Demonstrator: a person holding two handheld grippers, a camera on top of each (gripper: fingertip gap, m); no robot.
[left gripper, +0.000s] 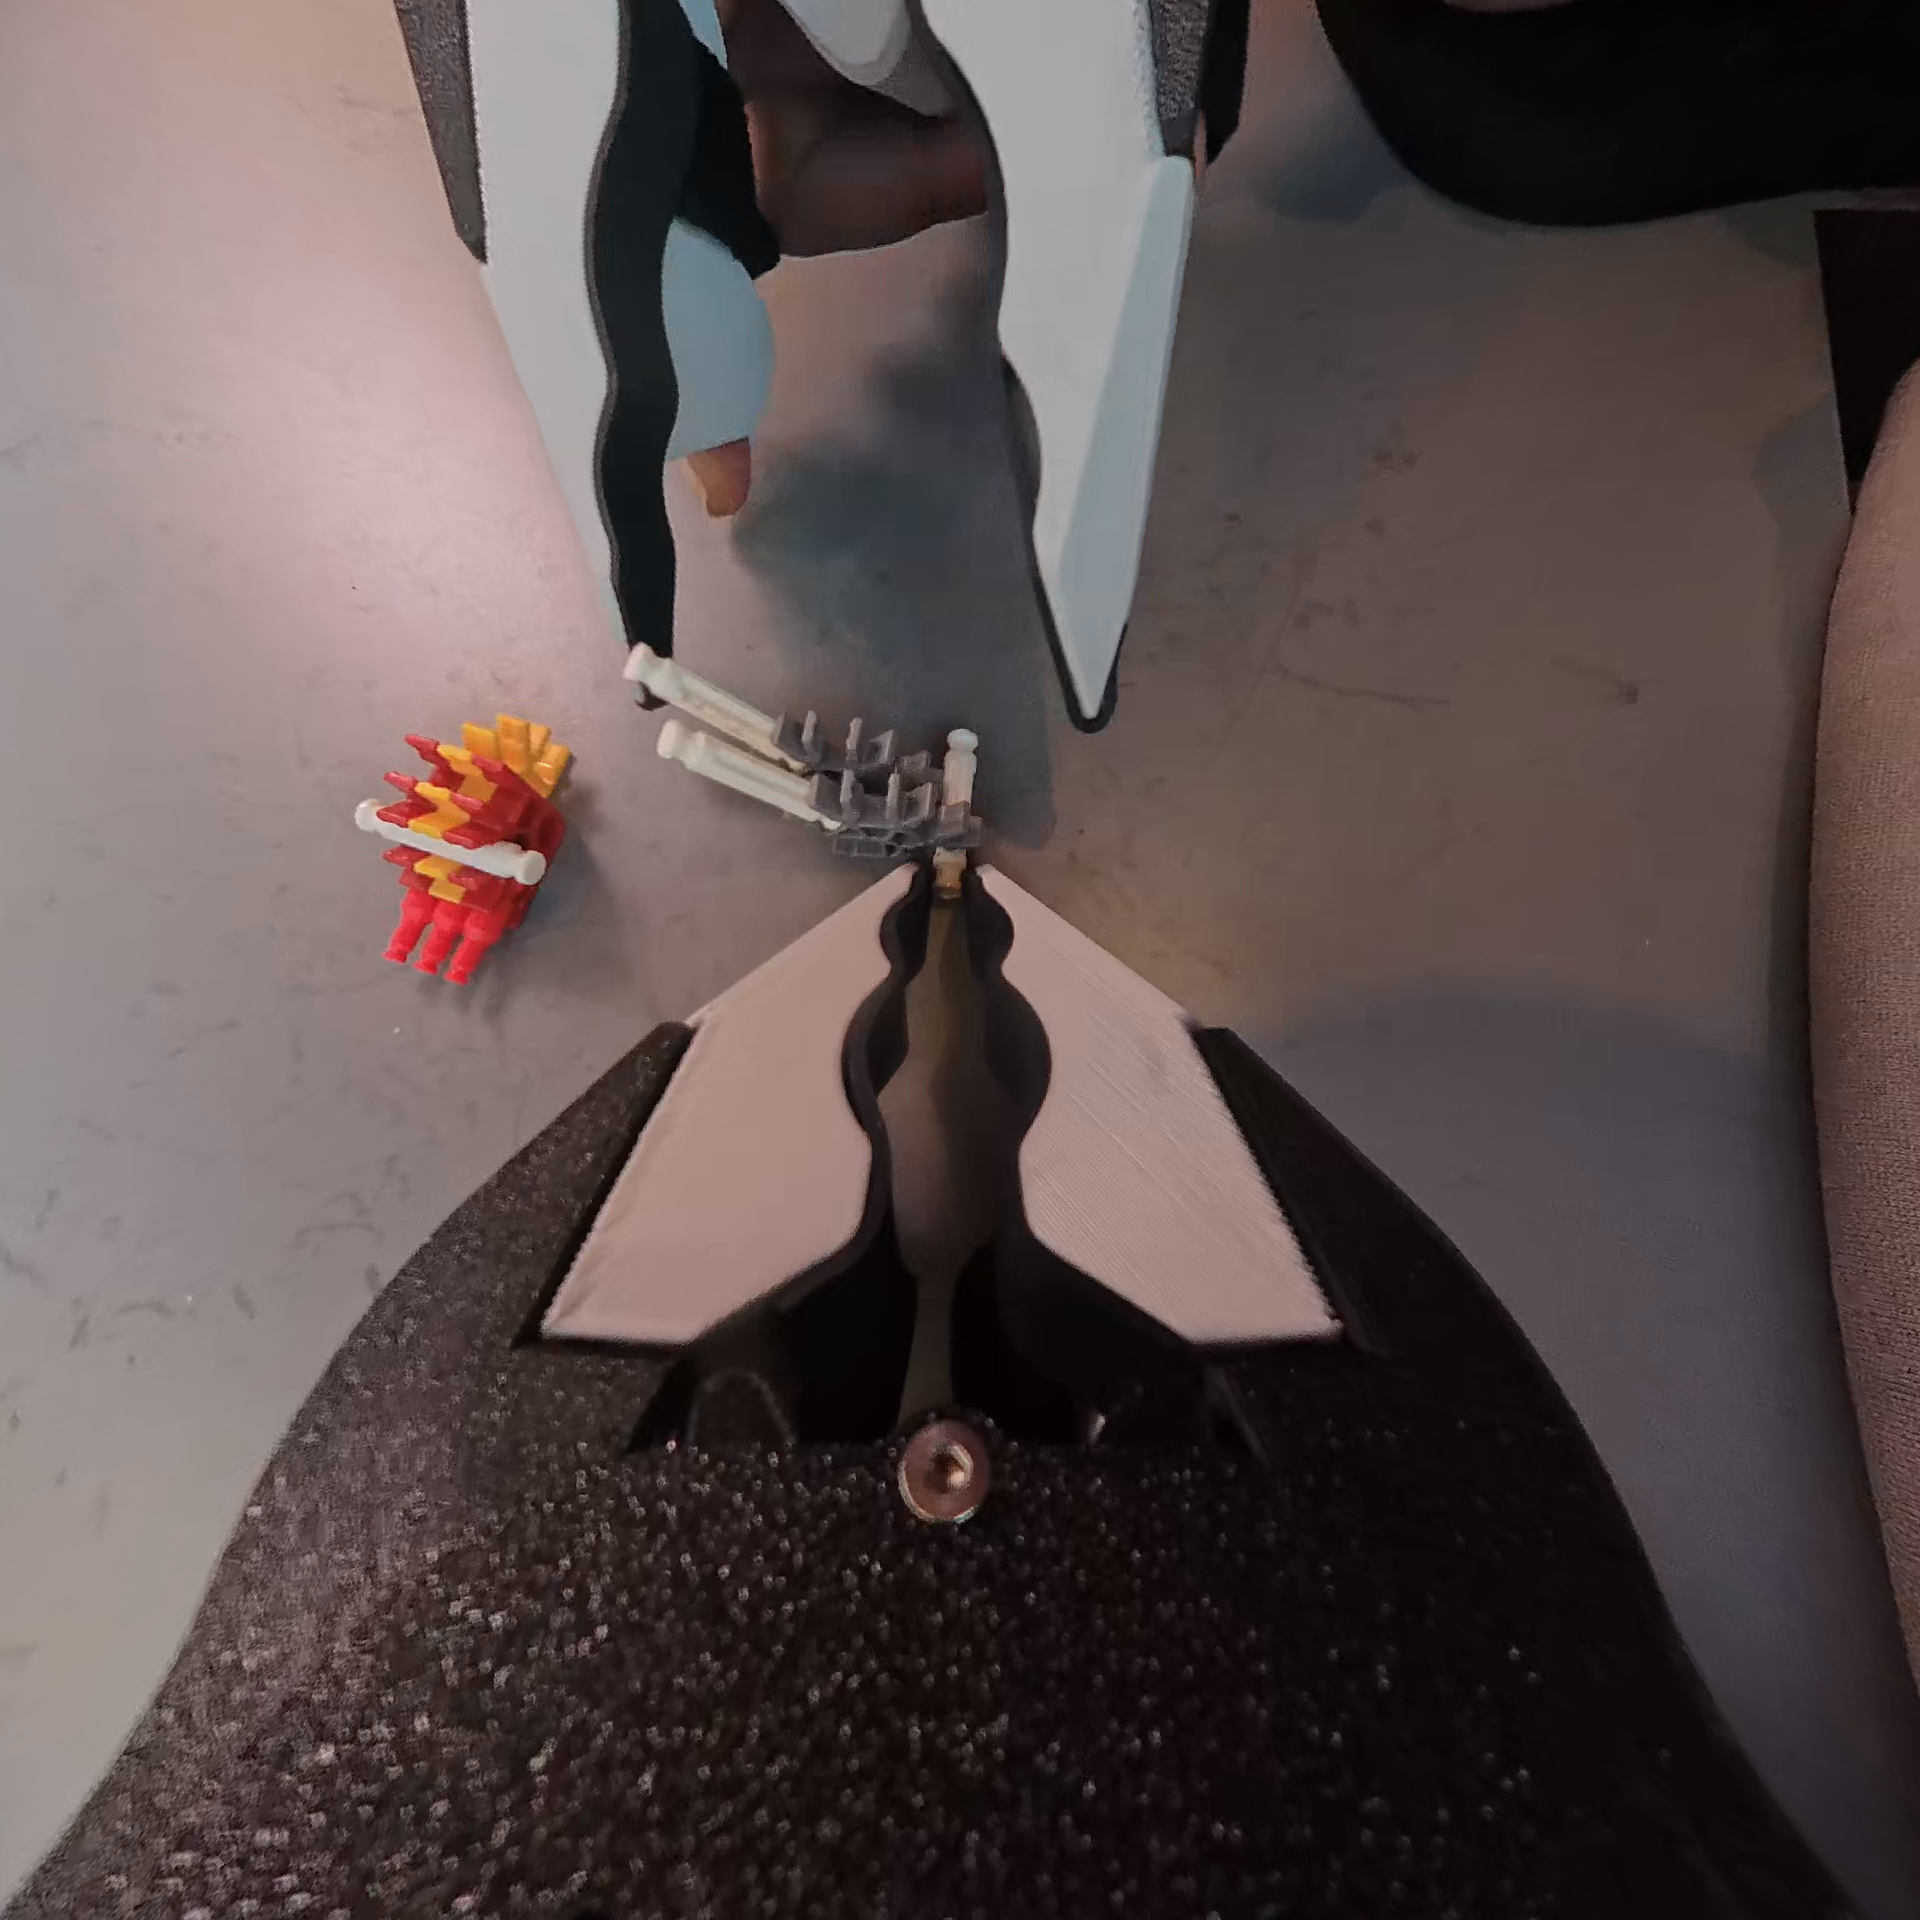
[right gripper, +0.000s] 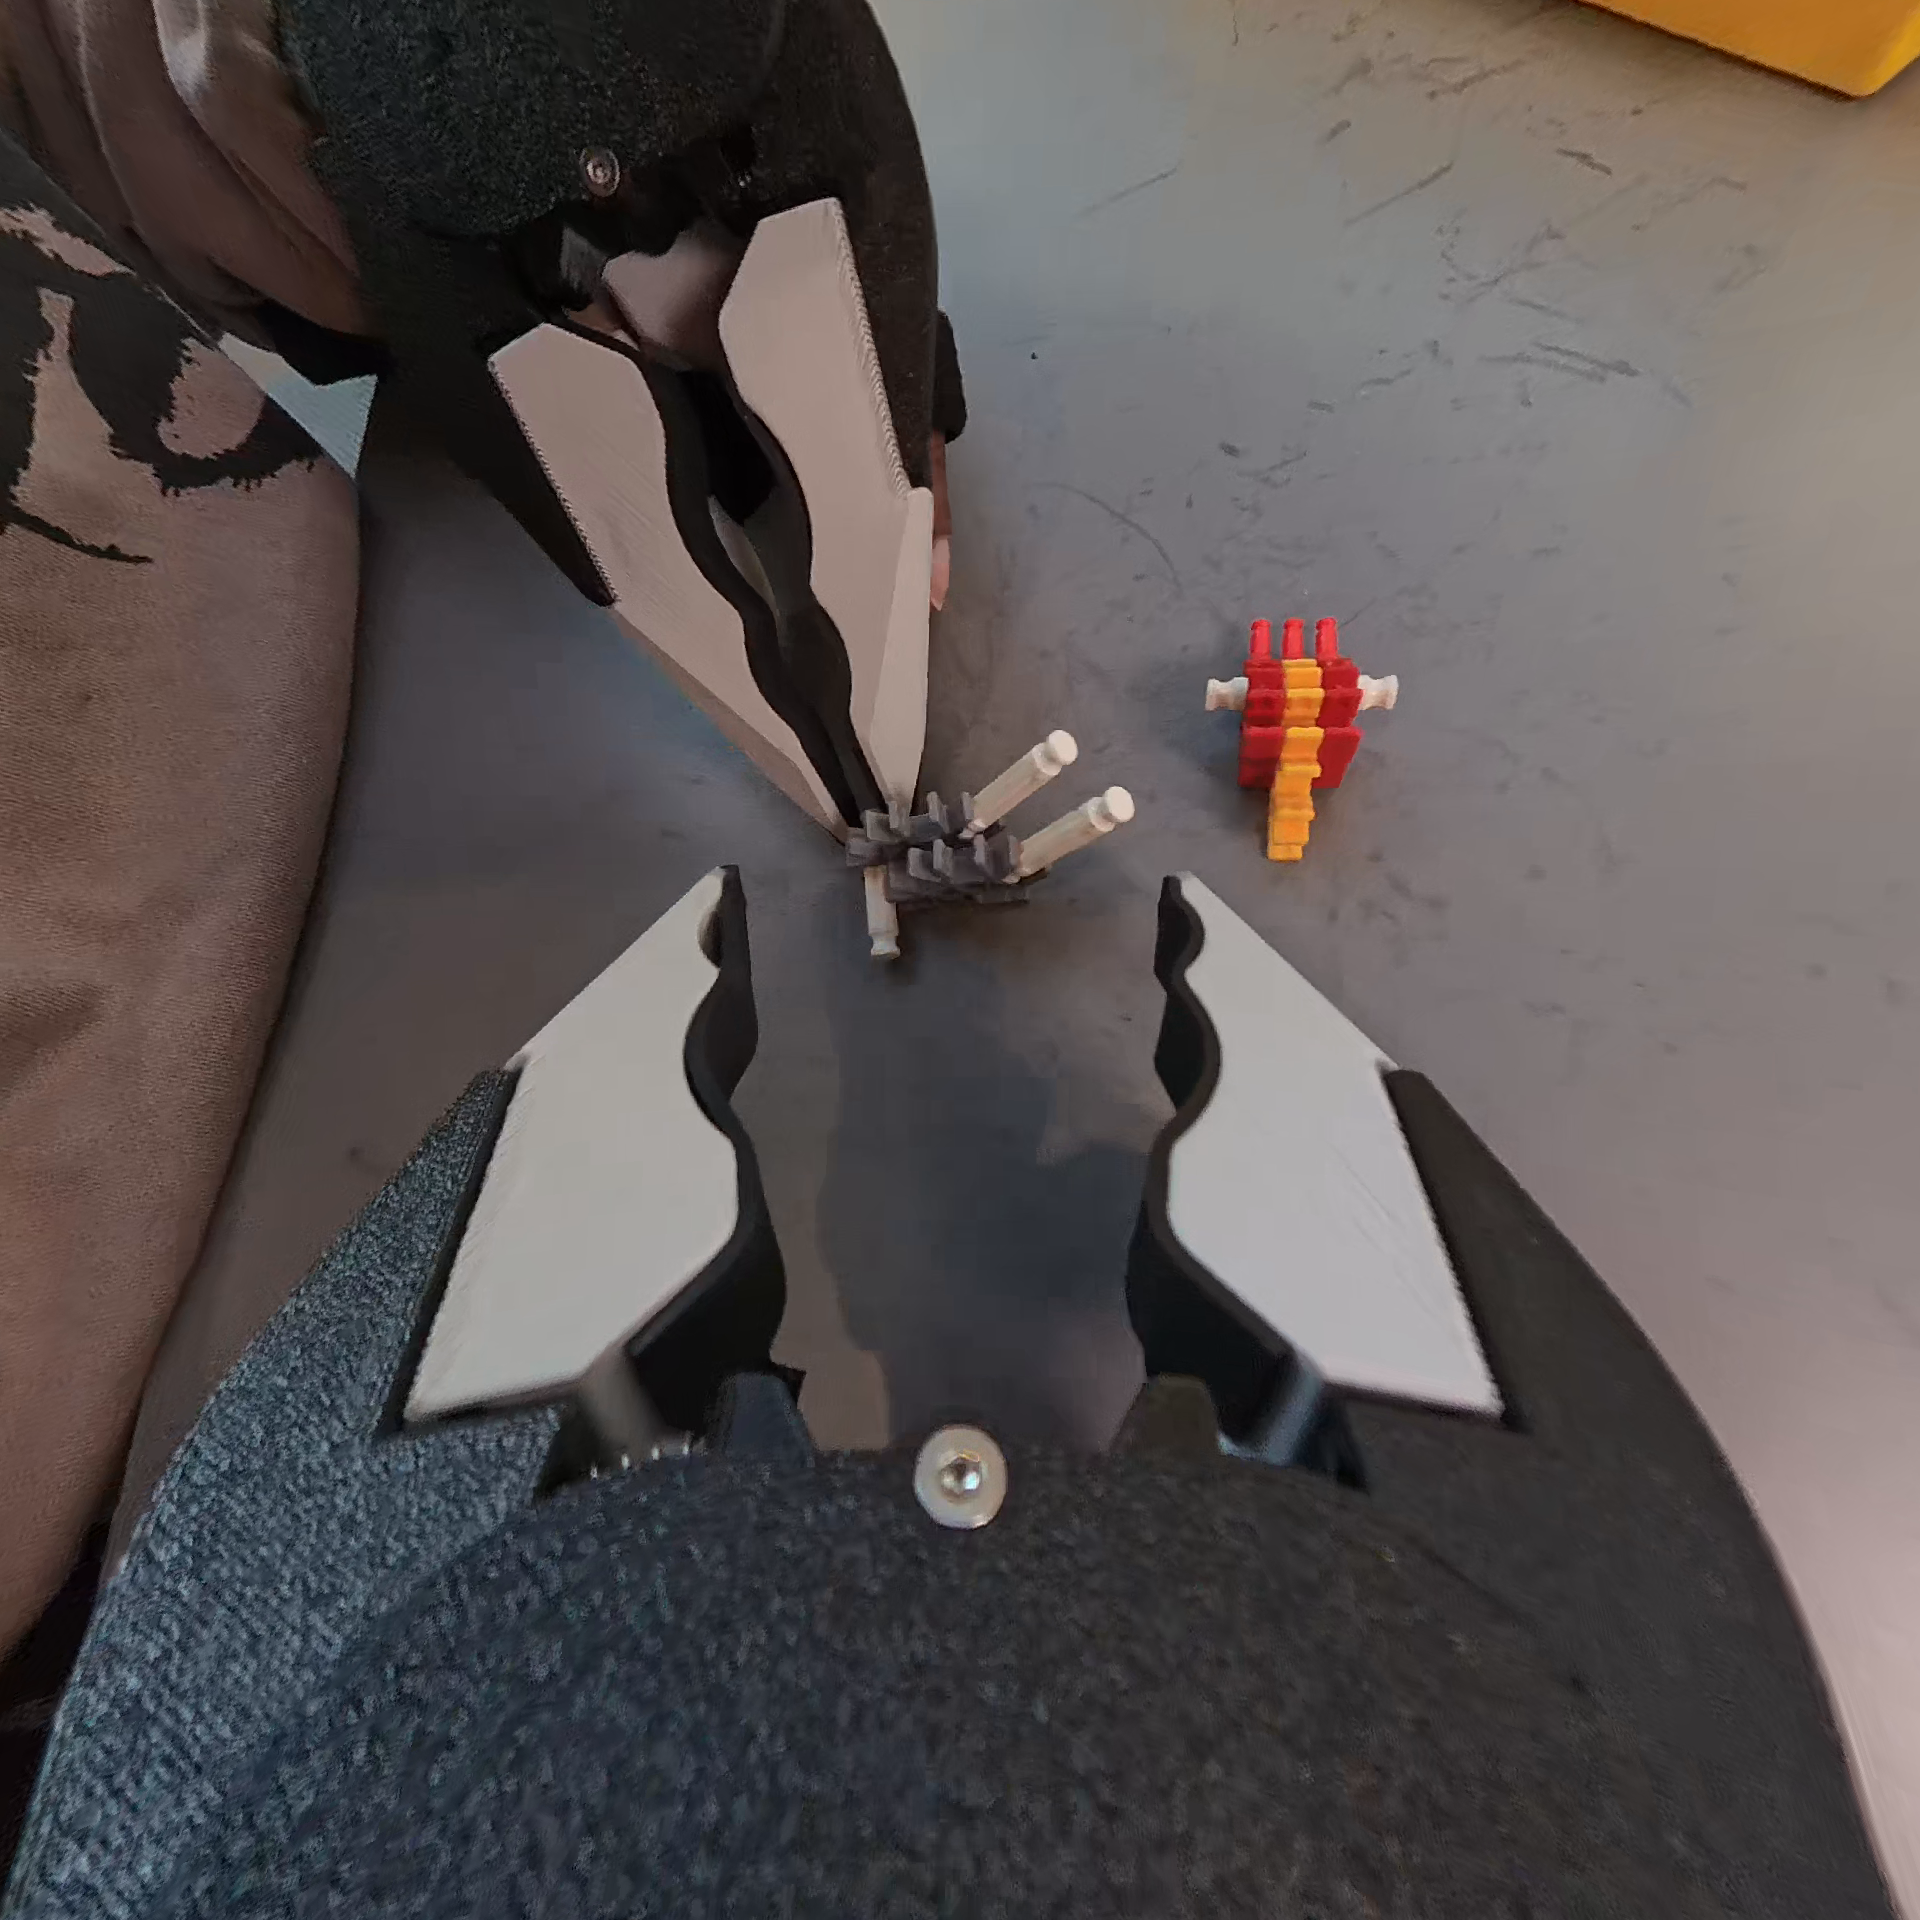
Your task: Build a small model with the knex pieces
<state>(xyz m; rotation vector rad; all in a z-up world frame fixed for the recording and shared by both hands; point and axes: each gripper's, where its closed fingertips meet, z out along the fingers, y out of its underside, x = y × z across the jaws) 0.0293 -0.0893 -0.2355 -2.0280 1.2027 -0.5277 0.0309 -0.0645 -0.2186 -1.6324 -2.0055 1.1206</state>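
Observation:
A small grey toy assembly (left gripper: 873, 790) of interlocking grey pieces with white rods lies on the grey table; it also shows in the right wrist view (right gripper: 945, 847). My left gripper (left gripper: 948, 871) is shut on one end of a white rod (left gripper: 958, 774) that passes through the grey assembly. In the right wrist view the left gripper (right gripper: 868, 805) comes down from the upper left onto the assembly. My right gripper (right gripper: 951, 888) is open and empty, just short of the assembly. It shows from the far side in the left wrist view (left gripper: 868, 675), jaws wide apart.
A red, yellow and orange toy assembly (left gripper: 468, 842) with a white rod through it lies apart on the table; it also shows in the right wrist view (right gripper: 1299, 722). A yellow box corner (right gripper: 1766, 42) sits at the far right. A person's brown clothing (right gripper: 125, 831) borders the table. My left and right fingertips are right by each other.

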